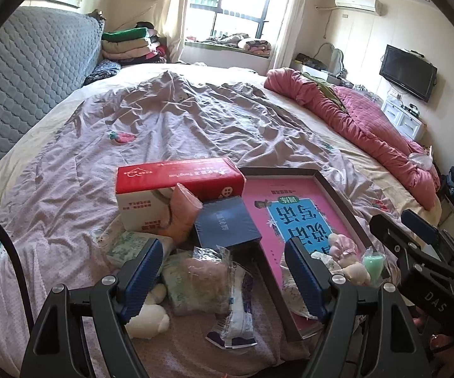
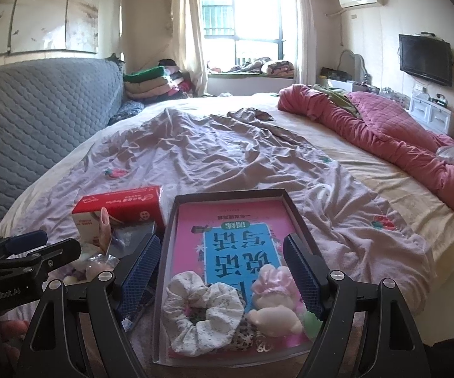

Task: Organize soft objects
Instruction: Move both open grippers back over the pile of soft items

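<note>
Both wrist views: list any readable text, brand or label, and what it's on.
"DAS": right gripper body, seen from the left wrist view.
"GenRobot.AI": left gripper body, seen from the right wrist view.
pink book in the tray: large Chinese title, upside down; not read reliably.
red tissue box: print too small and inverted.
dark blue box: faint, illegible.

Both wrist cameras sit low over the bed [image 1: 195, 119], facing the far window [image 2: 242, 25]. The left view looks down close on the red box [image 1: 176, 176]; the right view centres on the tray [image 2: 293, 208]. Both views share these items.
</note>
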Tool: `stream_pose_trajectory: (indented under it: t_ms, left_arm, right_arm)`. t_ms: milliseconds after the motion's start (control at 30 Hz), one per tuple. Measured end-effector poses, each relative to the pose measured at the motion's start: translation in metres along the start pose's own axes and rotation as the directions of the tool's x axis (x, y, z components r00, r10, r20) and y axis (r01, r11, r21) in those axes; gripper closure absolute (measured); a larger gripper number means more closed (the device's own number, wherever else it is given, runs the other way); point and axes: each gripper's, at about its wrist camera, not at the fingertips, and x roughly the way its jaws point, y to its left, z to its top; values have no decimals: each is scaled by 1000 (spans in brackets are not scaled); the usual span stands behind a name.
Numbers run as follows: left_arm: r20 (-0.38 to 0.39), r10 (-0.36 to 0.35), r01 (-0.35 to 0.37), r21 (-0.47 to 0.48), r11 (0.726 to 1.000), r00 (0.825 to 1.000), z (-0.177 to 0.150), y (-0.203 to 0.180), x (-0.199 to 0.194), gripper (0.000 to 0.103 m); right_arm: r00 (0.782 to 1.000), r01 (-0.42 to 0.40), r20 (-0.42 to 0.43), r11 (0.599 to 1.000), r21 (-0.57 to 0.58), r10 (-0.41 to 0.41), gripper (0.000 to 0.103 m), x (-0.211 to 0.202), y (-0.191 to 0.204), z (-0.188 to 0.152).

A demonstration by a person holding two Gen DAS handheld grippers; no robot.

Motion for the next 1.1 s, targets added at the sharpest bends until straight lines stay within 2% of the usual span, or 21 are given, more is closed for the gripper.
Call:
stream_pose_trajectory:
  t_ms: [400, 667, 800, 1100]
  left_arm:
    - [-12, 19, -20, -38, 999, 1000, 3, 23, -1, 24]
    - [-12, 53, -54, -96, 994, 999, 9, 56, -4, 24]
    - [-12, 105, -106, -109, 988, 994, 11, 74, -5, 24]
    - [-34, 129, -133, -181, 974, 991, 10, 111, -4, 24]
  right_arm:
    - [999, -35, -11, 999, -27, 35, 21, 4, 20, 3]
    - [998, -66, -21, 996, -59, 65, 21, 5, 40, 3]
    - [996, -85, -35, 994, -71, 83, 21, 6, 48, 1]
    - [991, -121, -61, 988, -95, 115, 21, 12, 65, -4]
